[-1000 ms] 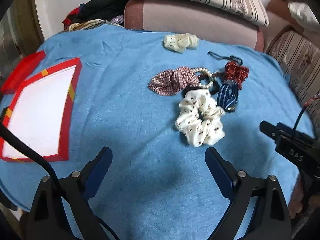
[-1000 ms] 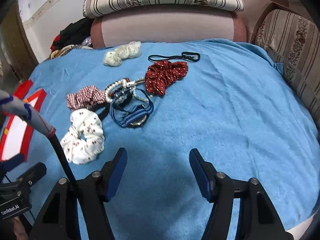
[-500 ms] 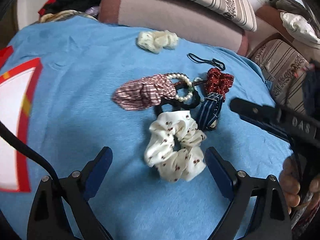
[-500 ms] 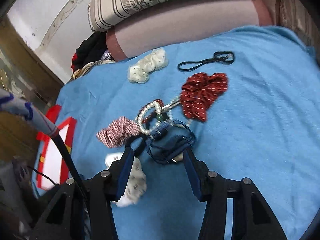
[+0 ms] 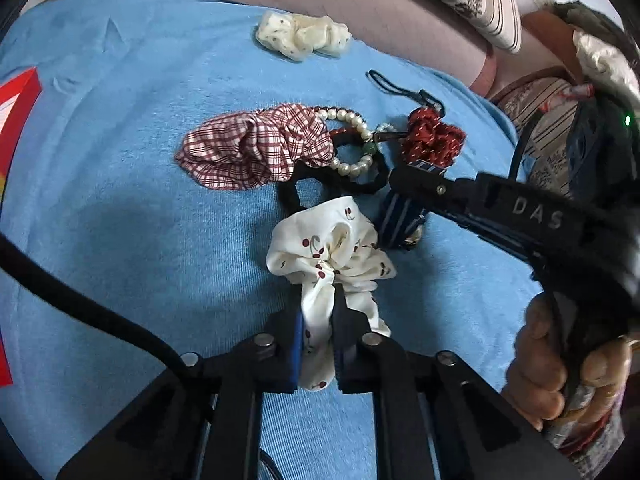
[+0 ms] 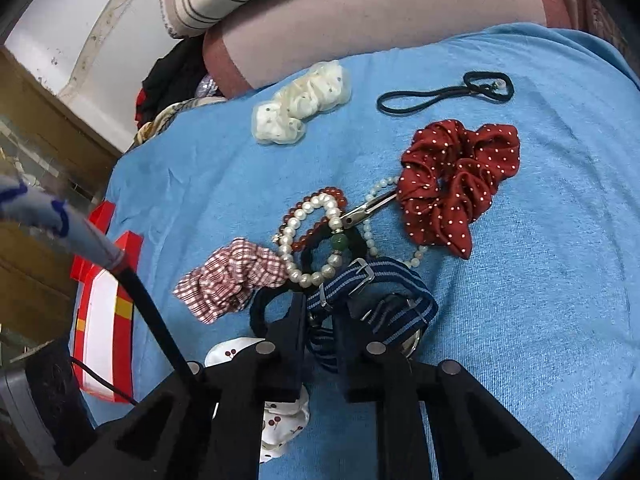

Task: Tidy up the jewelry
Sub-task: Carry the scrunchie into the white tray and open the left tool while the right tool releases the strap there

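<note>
A white cherry-print scrunchie lies on the blue cloth. My left gripper is closing and its pads pinch the scrunchie's near fold. In the right wrist view, my right gripper is closing on a blue striped watch strap, which is squeezed between its fingers. Just beyond lie a pearl bracelet, a red checked scrunchie and a red dotted scrunchie, all tangled together. A black scrunchie lies under the pile.
A cream scrunchie and a thin black hair tie lie farther back. A red-rimmed white box sits at the cloth's left edge. Striped cushions close off the back. A person's hand holds the right gripper.
Both grippers moved forward and down to the pile and went from wide open to shut: the left onto the white scrunchie, the right onto the blue striped strap.
</note>
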`<state>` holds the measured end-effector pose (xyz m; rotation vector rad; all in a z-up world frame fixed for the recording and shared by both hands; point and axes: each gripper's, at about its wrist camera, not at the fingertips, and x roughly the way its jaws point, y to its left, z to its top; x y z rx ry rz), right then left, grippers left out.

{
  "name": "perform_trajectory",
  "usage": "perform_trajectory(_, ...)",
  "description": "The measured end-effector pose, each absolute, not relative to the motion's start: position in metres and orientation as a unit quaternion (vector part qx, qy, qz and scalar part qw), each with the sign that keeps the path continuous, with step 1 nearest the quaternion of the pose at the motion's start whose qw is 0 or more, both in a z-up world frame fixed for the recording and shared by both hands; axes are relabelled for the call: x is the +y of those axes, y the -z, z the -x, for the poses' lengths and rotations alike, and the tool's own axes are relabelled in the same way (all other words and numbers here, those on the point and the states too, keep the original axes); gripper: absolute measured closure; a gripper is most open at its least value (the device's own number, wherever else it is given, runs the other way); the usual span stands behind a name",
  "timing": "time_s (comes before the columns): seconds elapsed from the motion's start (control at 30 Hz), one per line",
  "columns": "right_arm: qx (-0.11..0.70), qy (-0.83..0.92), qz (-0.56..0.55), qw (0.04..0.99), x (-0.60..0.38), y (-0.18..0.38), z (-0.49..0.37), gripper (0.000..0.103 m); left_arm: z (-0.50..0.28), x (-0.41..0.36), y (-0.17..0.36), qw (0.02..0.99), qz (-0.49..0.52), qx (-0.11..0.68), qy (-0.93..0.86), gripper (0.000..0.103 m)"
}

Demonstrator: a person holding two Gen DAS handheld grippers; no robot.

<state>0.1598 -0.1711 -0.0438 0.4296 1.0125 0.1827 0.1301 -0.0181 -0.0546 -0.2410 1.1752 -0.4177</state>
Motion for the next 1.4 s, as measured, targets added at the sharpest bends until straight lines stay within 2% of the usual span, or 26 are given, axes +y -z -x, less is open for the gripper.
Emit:
perform_trajectory(0.37, 0.443, -0.141, -0.15, 0.873, -0.133, -0.017, -0.118, 0.094, -0.081, 0.045, -0.021, 0.853, 0.119, 0.481, 0.166, 0.093)
perform_trajectory(0.67, 0.44, -0.219, -0.113, 0.864, -0.056, -0.049, -0.105, 0.093, -0.054, 0.135, -0.051, 0.89, 0.091, 0.44, 0.077, 0.093)
perform_trajectory(1.0, 0.441, -0.304, -0.053, 0.843, 0.07, -0.061, -0.11, 0.093, -0.059, 0.271, -0.044, 0.89, 0.12, 0.439, -0.041, 0.093)
perform_trajectory(1.4, 0.495, -0.338, 0.011, 0.801, 0.178, -0.004, -0.139, 0.093, -0.076, 0.355, 0.009, 0.862, 0.145, 0.473, -0.108, 0.092)
